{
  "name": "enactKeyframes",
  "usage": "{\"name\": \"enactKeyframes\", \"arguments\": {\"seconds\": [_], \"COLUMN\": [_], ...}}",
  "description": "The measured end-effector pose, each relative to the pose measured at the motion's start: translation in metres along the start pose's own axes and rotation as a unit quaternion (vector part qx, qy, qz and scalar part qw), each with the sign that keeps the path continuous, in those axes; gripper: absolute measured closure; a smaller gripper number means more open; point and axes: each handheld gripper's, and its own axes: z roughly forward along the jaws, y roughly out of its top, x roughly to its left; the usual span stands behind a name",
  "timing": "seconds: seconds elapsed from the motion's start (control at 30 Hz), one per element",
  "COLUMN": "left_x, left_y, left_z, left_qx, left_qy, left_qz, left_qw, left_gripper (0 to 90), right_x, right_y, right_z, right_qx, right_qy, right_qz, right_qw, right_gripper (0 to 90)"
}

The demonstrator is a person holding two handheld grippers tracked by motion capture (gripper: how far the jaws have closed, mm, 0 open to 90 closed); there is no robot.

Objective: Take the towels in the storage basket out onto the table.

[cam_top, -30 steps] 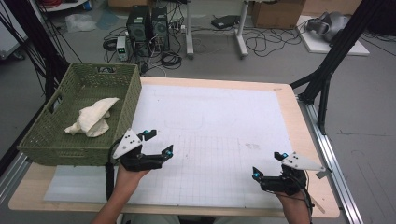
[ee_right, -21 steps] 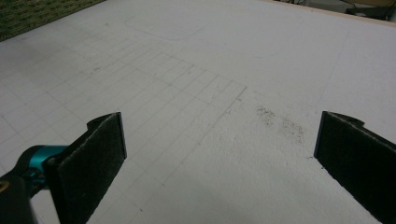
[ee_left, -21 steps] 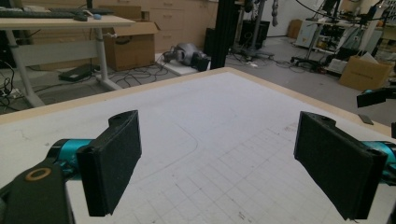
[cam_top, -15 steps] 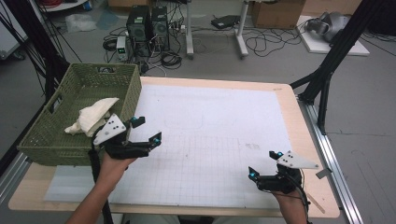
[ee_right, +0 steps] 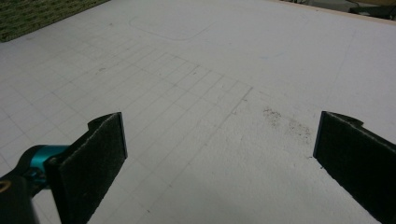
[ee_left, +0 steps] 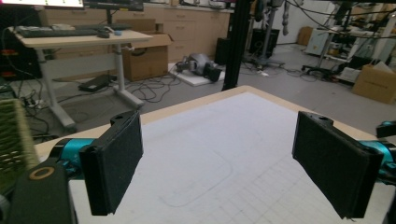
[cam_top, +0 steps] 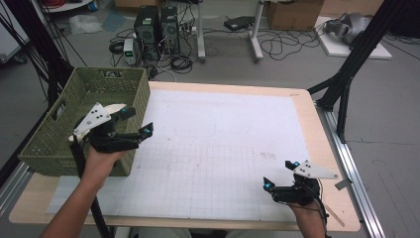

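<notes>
- Risk: the left gripper, jaws wide apart and empty, hangs over the green basket's near right wall; a low descent could catch the rim and shift the basket.
- Contents: a cream cloth lies inside the basket, mostly hidden beneath that gripper.
- The right gripper, jaws apart and empty, rests on the white mat, well apart from the basket.

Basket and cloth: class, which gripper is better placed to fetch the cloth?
Left. The left gripper, open, is at the basket holding the cloth; the right gripper is at the table's far corner.
</notes>
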Motion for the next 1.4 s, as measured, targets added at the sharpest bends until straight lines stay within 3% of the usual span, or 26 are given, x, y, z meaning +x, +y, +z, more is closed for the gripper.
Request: {"name": "enactKeyframes", "arguments": {"seconds": [0.13, 0.37, 0.47, 0.53, 0.63, 0.83, 0.97, 1.0, 1.03, 1.07, 1.17, 1.3, 1.4], "left_x": [0.02, 0.067, 0.087, 0.102, 0.123, 0.153, 0.166, 0.171, 0.173, 0.173, 0.178, 0.185, 0.187], "left_y": [0.006, 0.011, 0.009, 0.006, -0.001, -0.02, -0.032, -0.038, -0.041, -0.041, -0.048, -0.055, -0.06], "left_z": [-0.006, -0.021, -0.026, -0.027, -0.027, -0.021, -0.017, -0.014, -0.012, -0.012, -0.006, -0.004, -0.001], "left_qx": [0.011, 0.012, 0.016, 0.031, 0.061, 0.114, 0.143, 0.166, 0.175, 0.175, 0.209, 0.252, 0.287], "left_qy": [0.013, 0.045, 0.072, 0.089, 0.118, 0.161, 0.176, 0.187, 0.188, 0.188, 0.205, 0.238, 0.237], "left_qz": [0.0, -0.028, -0.043, -0.046, -0.059, -0.078, -0.091, -0.095, -0.1, -0.1, -0.105, -0.115, -0.125], "left_qw": [0.9999, 0.9985, 0.9964, 0.9944, 0.9894, 0.9773, 0.9697, 0.9637, 0.9613, 0.9613, 0.9504, 0.9311, 0.9197], "left_gripper": [16.5, 16.6, 16.6, 16.7, 16.5, 16.5, 16.4, 16.6, 16.6, 16.9, 17.6, 18.0, 18.2], "right_x": [0.001, 0.002, 0.002, 0.003, 0.004, 0.006, 0.007, 0.008, 0.009, 0.009, 0.009, 0.01, 0.01], "right_y": [0.0, 0.0, 0.001, 0.001, 0.0, 0.001, 0.0, 0.0, -0.001, 0.0, 0.0, -0.001, -0.001], "right_z": [0.0, 0.002, 0.004, 0.005, 0.007, 0.008, 0.008, 0.008, 0.008, 0.008, 0.008, 0.009, 0.009], "right_qx": [0.002, 0.005, 0.008, 0.009, 0.013, 0.015, 0.019, 0.021, 0.019, 0.019, 0.018, 0.022, 0.023], "right_qy": [0.001, 0.0, 0.0, 0.001, 0.002, -0.001, -0.001, 0.0, 0.0, 0.0, 0.0, 0.001, 0.001], "right_qz": [0.004, 0.0, 0.002, -0.001, -0.004, -0.008, -0.008, -0.007, -0.008, -0.009, -0.01, -0.013, -0.013], "right_qw": [1.0, 1.0, 1.0, 1.0, 0.9999, 0.9999, 0.9998, 0.9998, 0.9998, 0.9998, 0.9998, 0.9997, 0.9997], "right_gripper": [1.8, 1.8, 1.8, 1.8, 1.8, 1.8, 1.8, 1.8, 1.8, 1.8, 1.8, 1.8, 1.8]}}
